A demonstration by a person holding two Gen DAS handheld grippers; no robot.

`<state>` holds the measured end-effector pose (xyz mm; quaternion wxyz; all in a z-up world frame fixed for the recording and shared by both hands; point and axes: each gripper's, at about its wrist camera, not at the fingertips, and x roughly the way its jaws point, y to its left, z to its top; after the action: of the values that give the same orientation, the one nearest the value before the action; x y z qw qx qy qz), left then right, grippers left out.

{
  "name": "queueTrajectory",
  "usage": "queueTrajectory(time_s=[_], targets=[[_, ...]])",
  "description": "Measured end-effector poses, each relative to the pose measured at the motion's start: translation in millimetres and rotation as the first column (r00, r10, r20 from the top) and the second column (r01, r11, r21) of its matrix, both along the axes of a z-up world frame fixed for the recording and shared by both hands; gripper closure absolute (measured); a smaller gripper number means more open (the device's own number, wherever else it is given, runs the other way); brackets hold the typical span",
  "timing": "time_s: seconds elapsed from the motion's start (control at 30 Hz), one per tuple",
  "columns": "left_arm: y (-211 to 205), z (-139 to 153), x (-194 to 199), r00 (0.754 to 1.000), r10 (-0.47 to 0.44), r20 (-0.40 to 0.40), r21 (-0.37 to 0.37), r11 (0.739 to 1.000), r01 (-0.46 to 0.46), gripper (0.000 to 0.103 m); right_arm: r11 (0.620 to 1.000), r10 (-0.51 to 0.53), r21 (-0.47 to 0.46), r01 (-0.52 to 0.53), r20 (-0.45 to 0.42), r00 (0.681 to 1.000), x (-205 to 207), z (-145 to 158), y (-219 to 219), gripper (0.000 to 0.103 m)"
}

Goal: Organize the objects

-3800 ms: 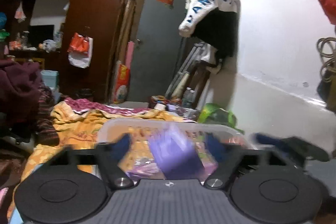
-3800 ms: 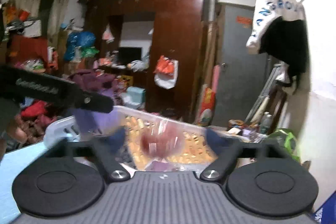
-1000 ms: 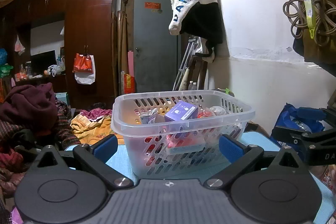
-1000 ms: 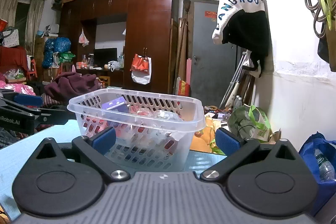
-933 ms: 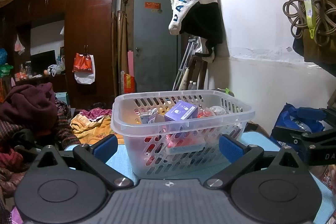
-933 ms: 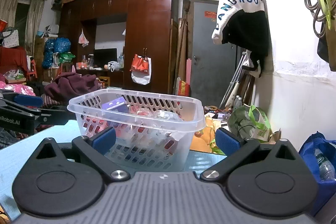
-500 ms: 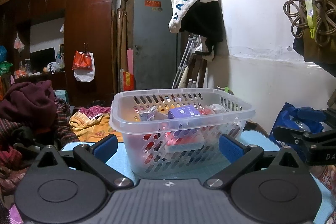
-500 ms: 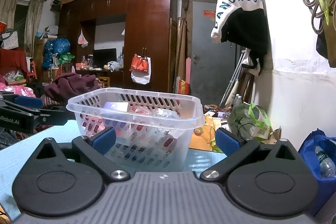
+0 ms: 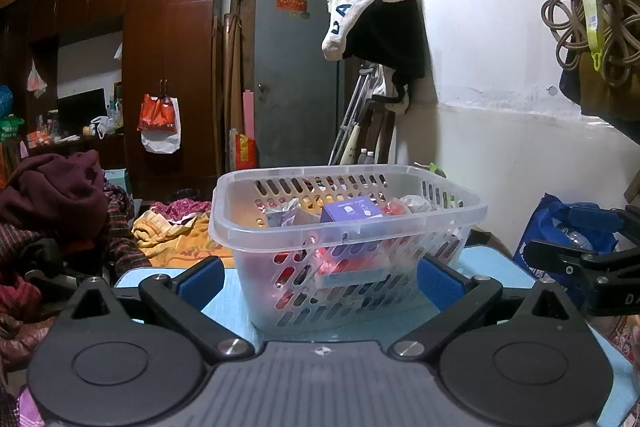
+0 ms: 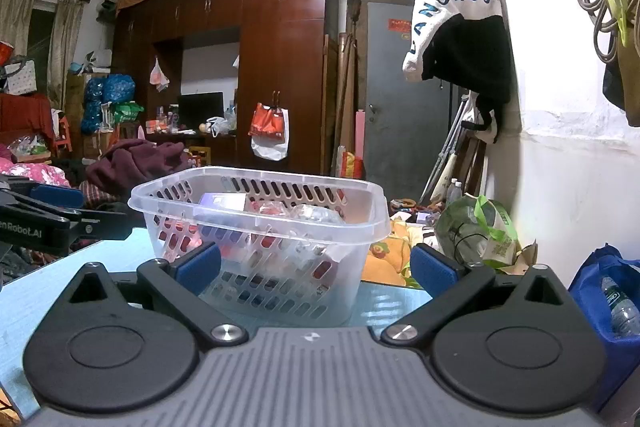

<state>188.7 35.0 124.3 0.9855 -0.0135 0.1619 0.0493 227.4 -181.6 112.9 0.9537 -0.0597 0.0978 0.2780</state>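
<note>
Basket (image 9: 348, 227) on blue table (image 9: 224, 291), holding purple box (image 9: 352, 213) and packets. Left gripper (image 9: 320, 277) wide, empty. Right gripper (image 10: 316, 265) wide, empty.

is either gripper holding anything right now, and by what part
Nothing is held. The left gripper and right gripper are both open, with nothing between their fingers; the basket sits on the table ahead of them.

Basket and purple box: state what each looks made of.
Basket: translucent moulded plastic, glossy; contents show through its slotted walls. Purple box: probably printed cardboard, matte, with flat faces and crisp edges; too small to be sure.
</note>
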Motion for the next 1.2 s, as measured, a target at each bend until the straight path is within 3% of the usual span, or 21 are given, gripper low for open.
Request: queueTrajectory(time_s=[0.9, 1.2], targets=[[-3.7, -4.4, 5.7, 1.000, -0.009, -0.005, 0.012, 1.000, 0.009, 0.000, 1.000, 0.015, -0.001, -0.015, -0.017, 1.000, 0.0, -7.9, 0.1, 0.000], [1.3, -6.3, 10.2, 1.000, -0.023, -0.013, -0.038, 0.999, 0.022, 0.000, 1.000, 0.014, 0.002, -0.014, -0.021, 1.000, 0.6, -8.2, 0.2, 0.000]])
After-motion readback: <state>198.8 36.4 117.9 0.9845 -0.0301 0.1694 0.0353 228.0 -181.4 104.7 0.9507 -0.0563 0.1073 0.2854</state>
